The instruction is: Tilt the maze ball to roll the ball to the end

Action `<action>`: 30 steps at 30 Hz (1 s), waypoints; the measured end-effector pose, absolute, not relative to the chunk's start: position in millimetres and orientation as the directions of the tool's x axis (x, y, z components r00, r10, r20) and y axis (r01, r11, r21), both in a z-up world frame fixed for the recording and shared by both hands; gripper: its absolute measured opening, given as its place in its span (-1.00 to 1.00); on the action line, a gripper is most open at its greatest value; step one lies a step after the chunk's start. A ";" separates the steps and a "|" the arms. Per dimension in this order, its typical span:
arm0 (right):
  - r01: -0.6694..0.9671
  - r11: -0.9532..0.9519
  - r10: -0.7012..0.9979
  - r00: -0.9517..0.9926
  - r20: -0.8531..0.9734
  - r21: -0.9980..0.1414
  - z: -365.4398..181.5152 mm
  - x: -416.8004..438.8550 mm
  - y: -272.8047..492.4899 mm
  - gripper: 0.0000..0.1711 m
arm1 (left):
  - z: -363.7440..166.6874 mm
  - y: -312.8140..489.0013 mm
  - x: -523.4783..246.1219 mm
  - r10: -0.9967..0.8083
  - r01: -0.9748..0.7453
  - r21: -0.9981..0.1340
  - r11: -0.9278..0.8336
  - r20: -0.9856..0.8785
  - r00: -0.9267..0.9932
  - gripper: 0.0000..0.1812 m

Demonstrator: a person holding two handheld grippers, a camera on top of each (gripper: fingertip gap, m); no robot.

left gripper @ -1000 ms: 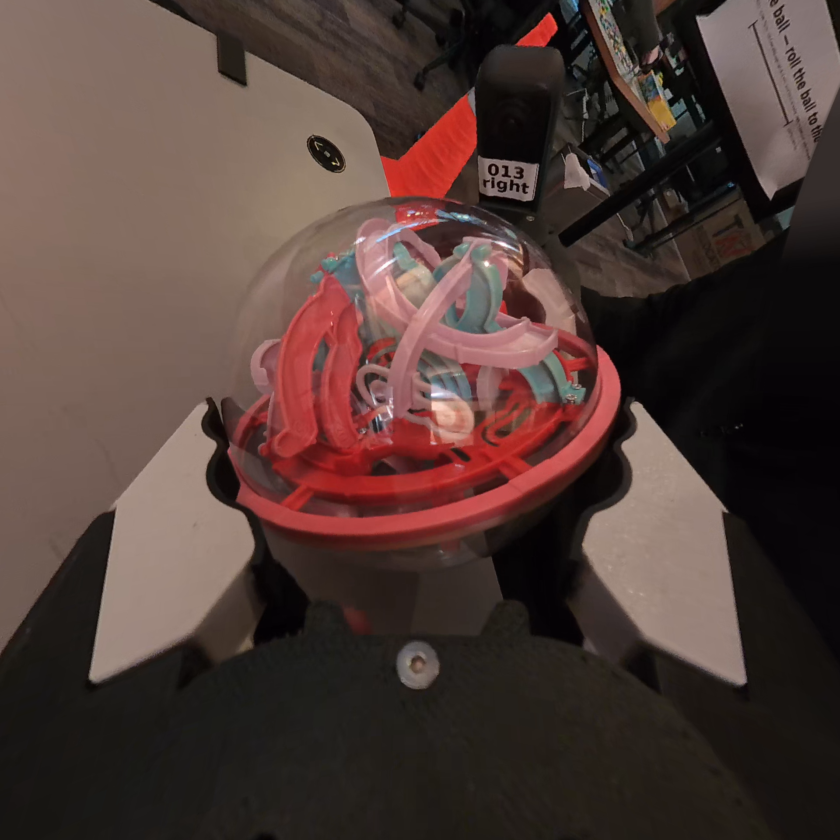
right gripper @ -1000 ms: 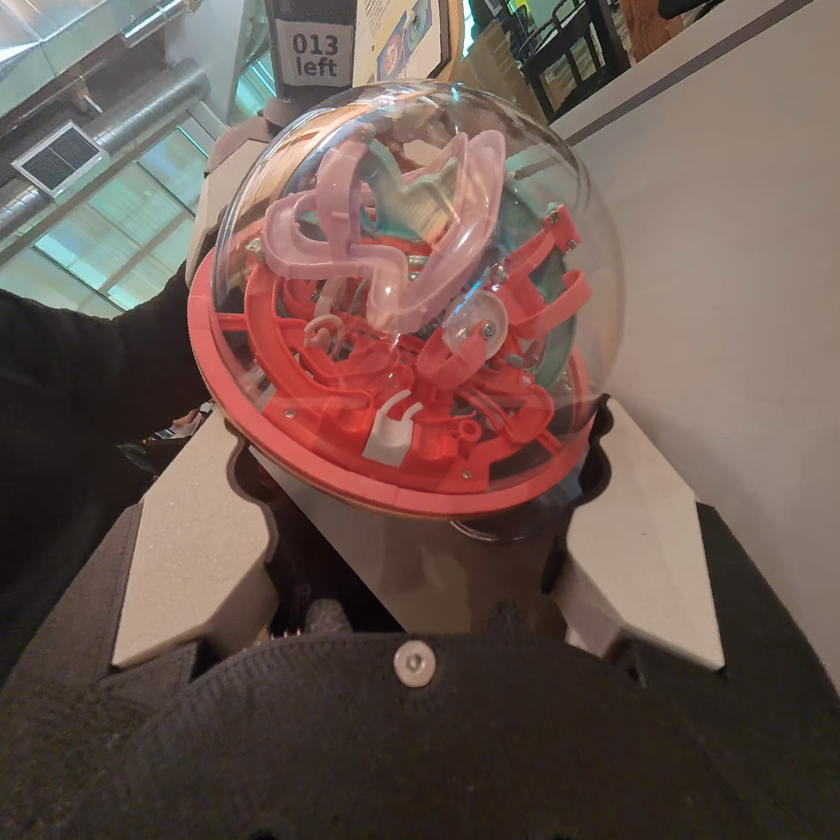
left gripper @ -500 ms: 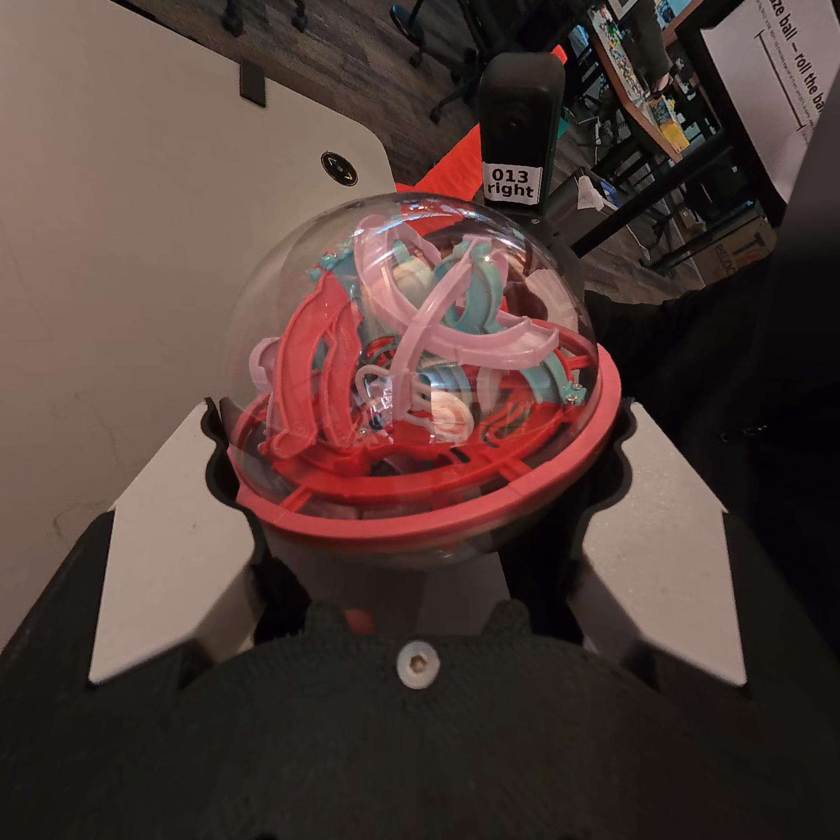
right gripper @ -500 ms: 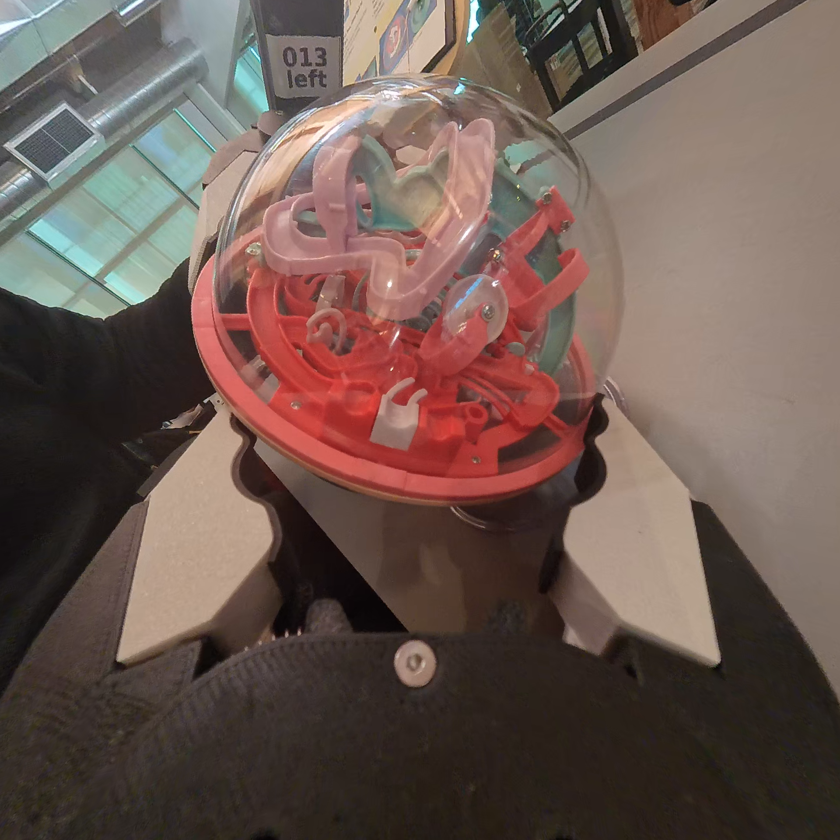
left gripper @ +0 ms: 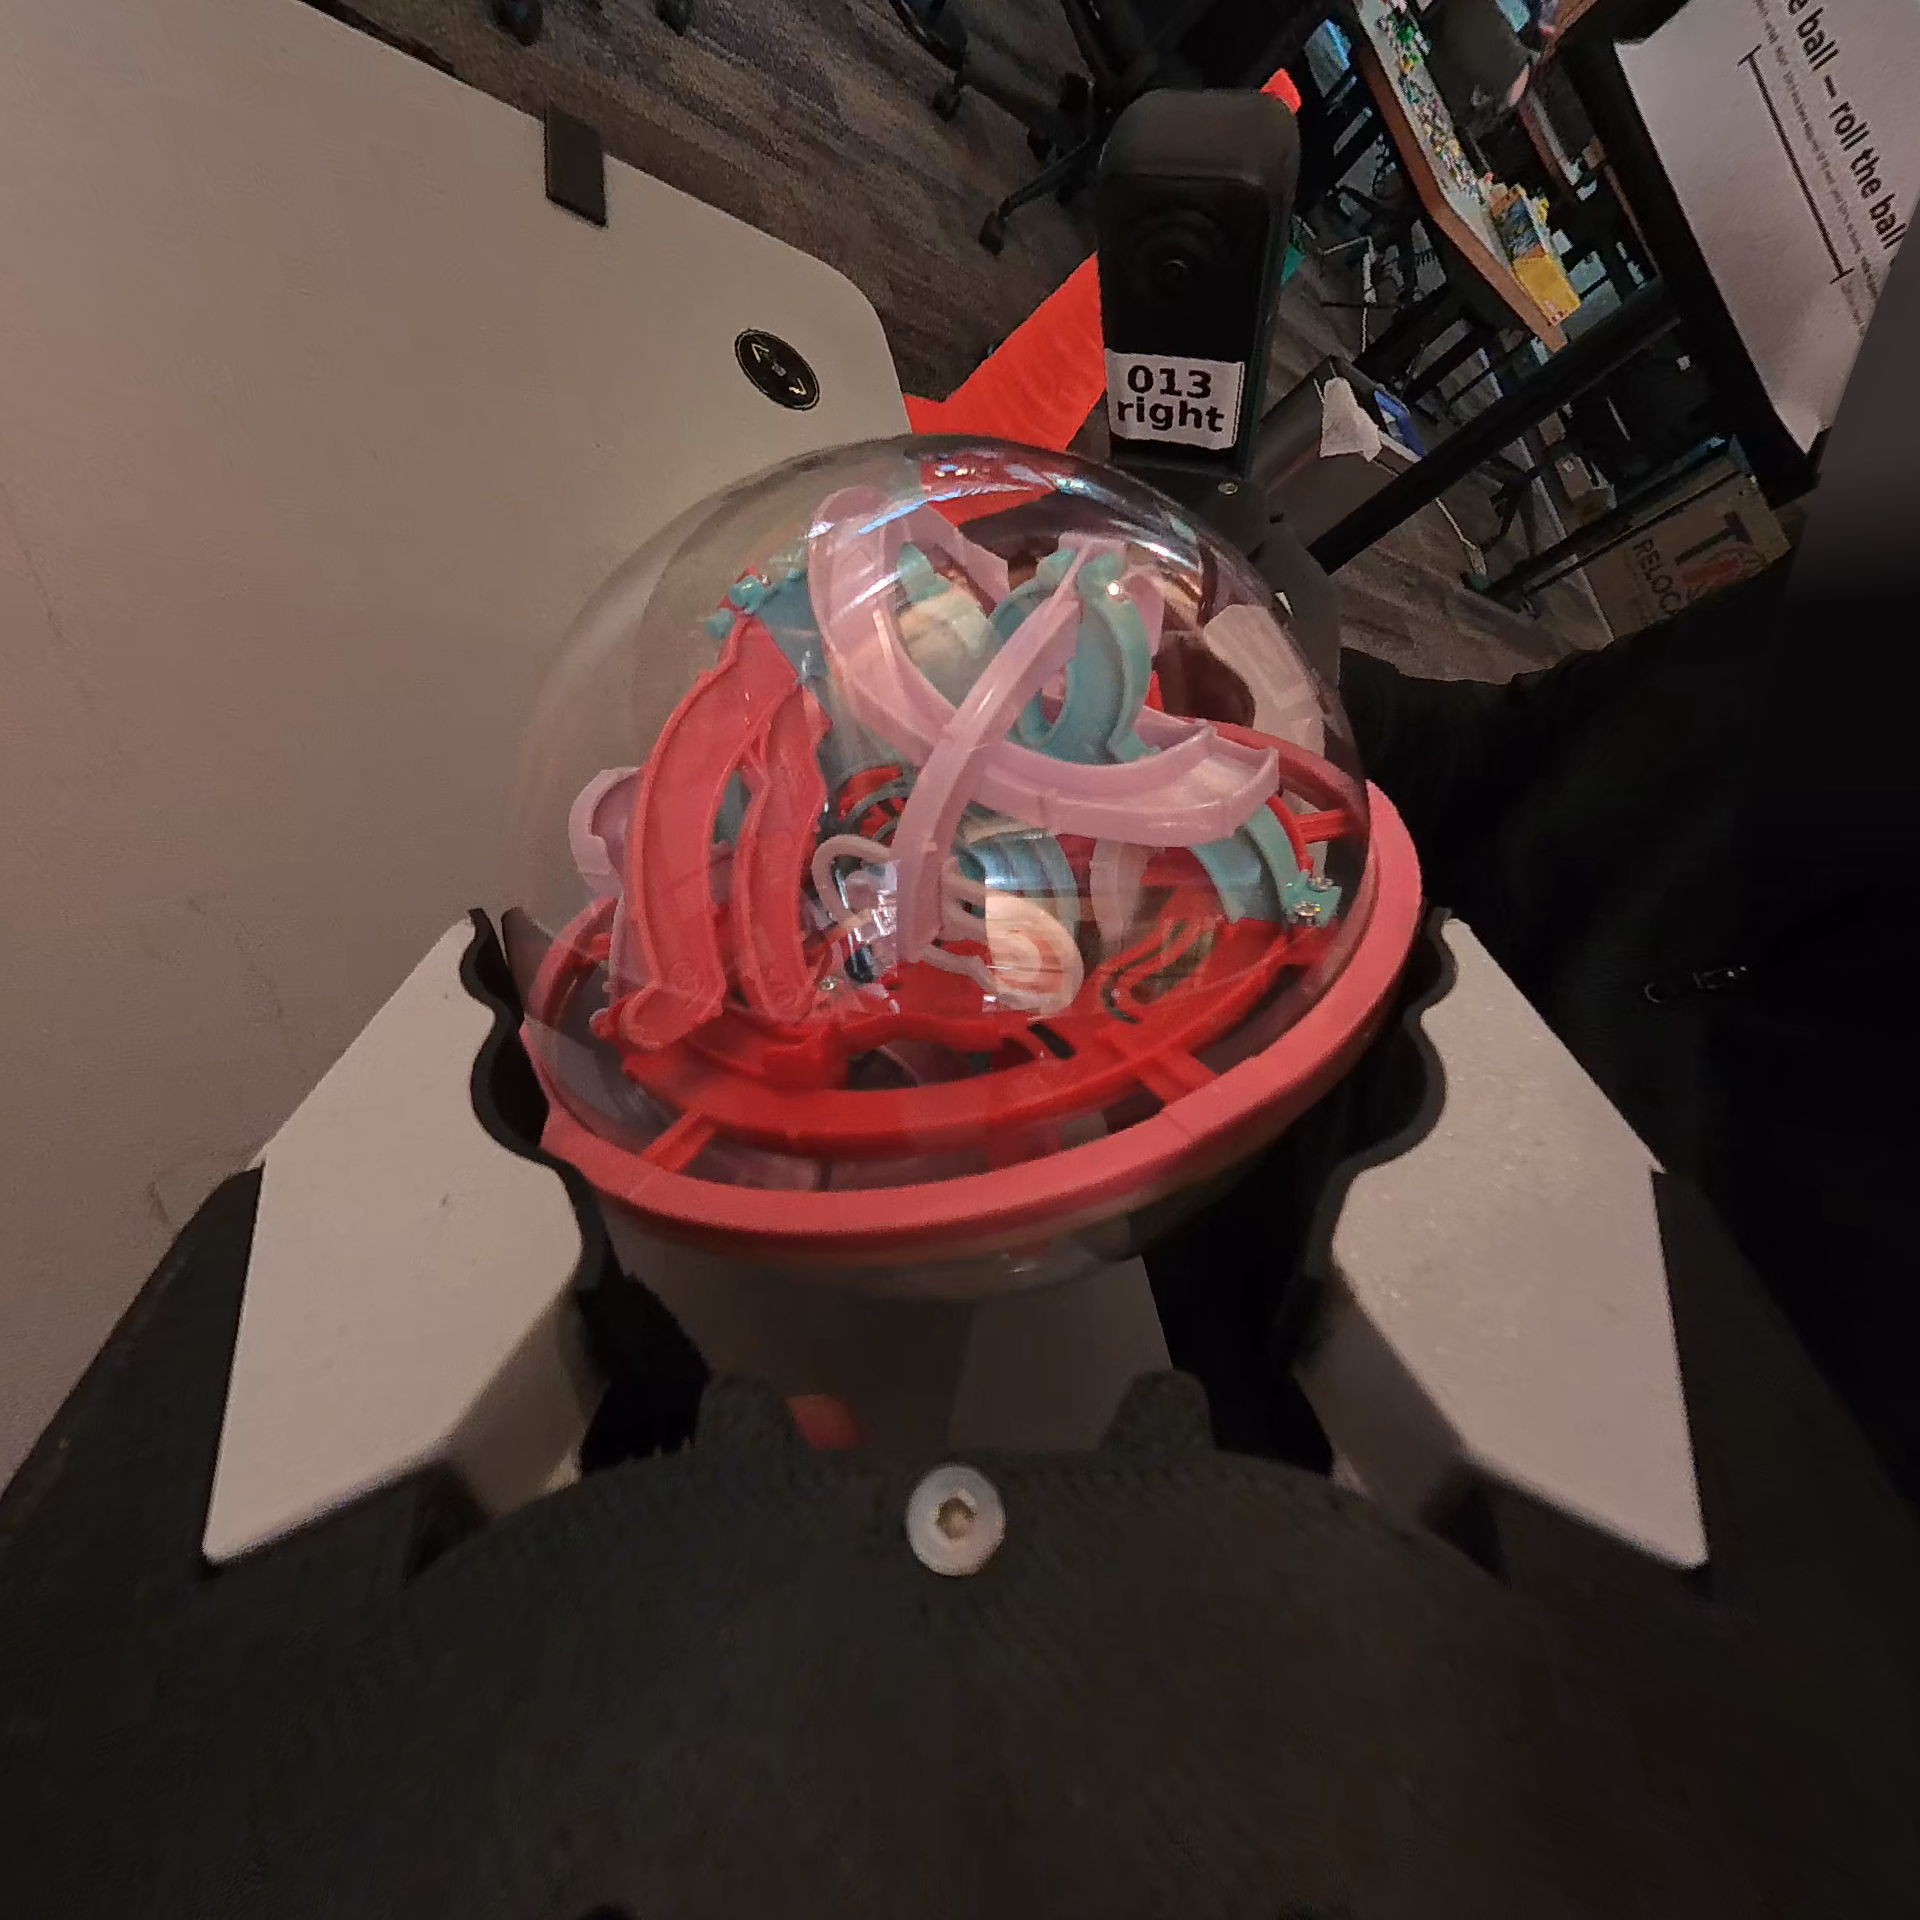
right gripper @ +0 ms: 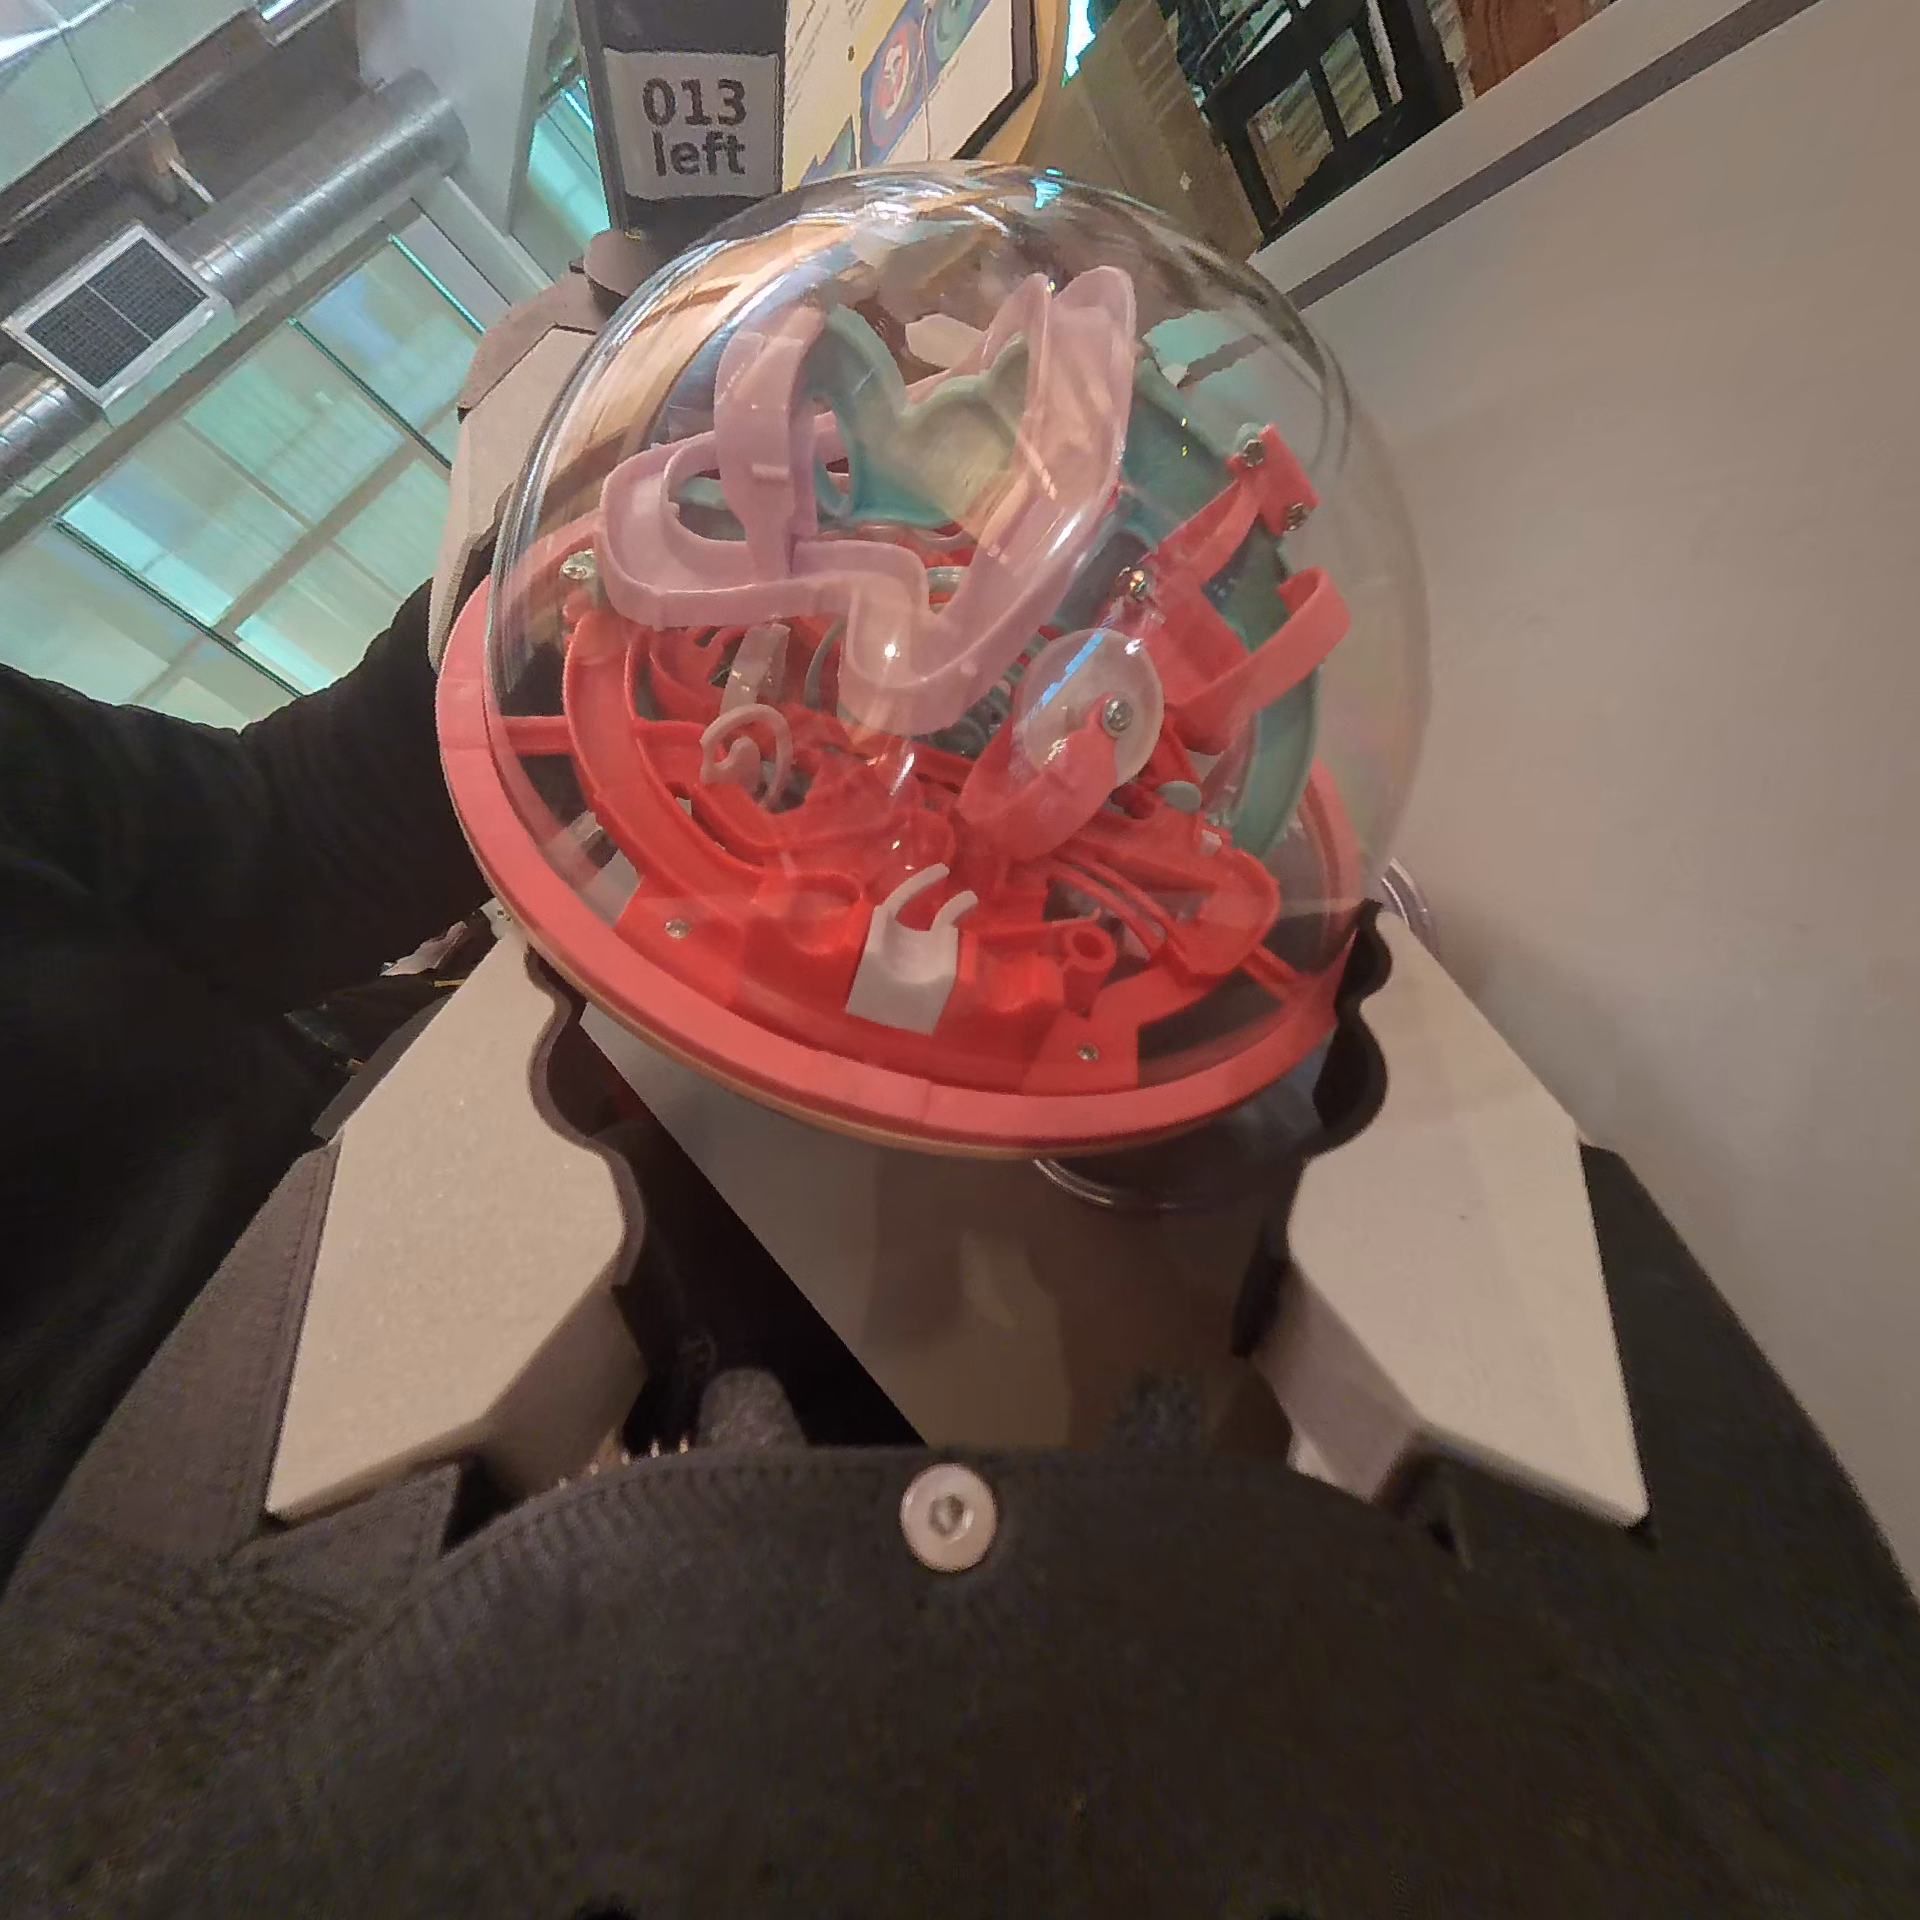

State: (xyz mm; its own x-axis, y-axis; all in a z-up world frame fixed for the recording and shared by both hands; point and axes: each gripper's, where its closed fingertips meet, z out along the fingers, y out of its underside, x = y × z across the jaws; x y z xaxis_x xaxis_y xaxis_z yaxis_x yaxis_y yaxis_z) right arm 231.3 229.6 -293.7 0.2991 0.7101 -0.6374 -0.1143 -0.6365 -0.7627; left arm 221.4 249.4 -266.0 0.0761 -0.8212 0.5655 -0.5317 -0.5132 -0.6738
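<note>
The maze ball (left gripper: 956,831) is a clear sphere with a red rim and red, pink and teal tracks inside. It is held in the air between both grippers, tilted. My left gripper (left gripper: 956,1039) is shut on its red rim from one side, with a white finger (left gripper: 395,1195) on each side of it. My right gripper (right gripper: 956,987) is shut on the opposite side of the maze ball (right gripper: 935,623). The right gripper's black camera post (left gripper: 1195,239) rises behind the sphere, and the left gripper's post (right gripper: 686,104) does so in the right wrist view. I cannot pick out the small rolling ball.
A white table (left gripper: 260,520) with a rounded corner lies to the left below the ball. Beyond it are dark floor with a red patch (left gripper: 1039,353), chair legs and other tables. A person's black sleeves (right gripper: 208,831) flank the ball. Windows and a ceiling duct (right gripper: 260,208) show overhead.
Both grippers and the maze ball have tilted slightly together, so the background has shifted a little. Both grips are unchanged.
</note>
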 end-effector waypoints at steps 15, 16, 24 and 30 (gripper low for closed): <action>-0.079 -0.653 0.707 0.293 -0.644 -0.753 -294.1 232.0 230.8 0.65 | -266.7 250.4 221.0 -0.814 -0.551 -0.655 -0.517 0.575 0.081 0.74; -0.073 -0.651 0.709 0.296 -0.640 -0.755 -294.3 232.0 231.0 0.65 | -266.9 250.6 220.8 -0.815 -0.552 -0.655 -0.515 0.574 0.079 0.74; -0.036 -0.634 0.724 0.321 -0.610 -0.772 -295.2 229.0 233.2 0.68 | -267.5 251.6 219.3 -0.821 -0.564 -0.662 -0.494 0.569 0.051 0.74; -0.032 -0.653 0.710 0.321 -0.627 -0.757 -294.5 229.0 236.4 0.68 | -267.4 255.6 219.4 -0.812 -0.588 -0.641 -0.493 0.582 0.045 0.74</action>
State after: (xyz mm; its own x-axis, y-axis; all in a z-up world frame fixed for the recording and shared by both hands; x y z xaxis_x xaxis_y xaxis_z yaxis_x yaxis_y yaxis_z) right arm 229.0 236.4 -294.5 0.3210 0.7102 -0.6266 -0.0321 -0.6531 -0.7566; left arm 219.4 255.6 -267.4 0.0453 -0.8117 0.5824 -0.5878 -0.4930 -0.6414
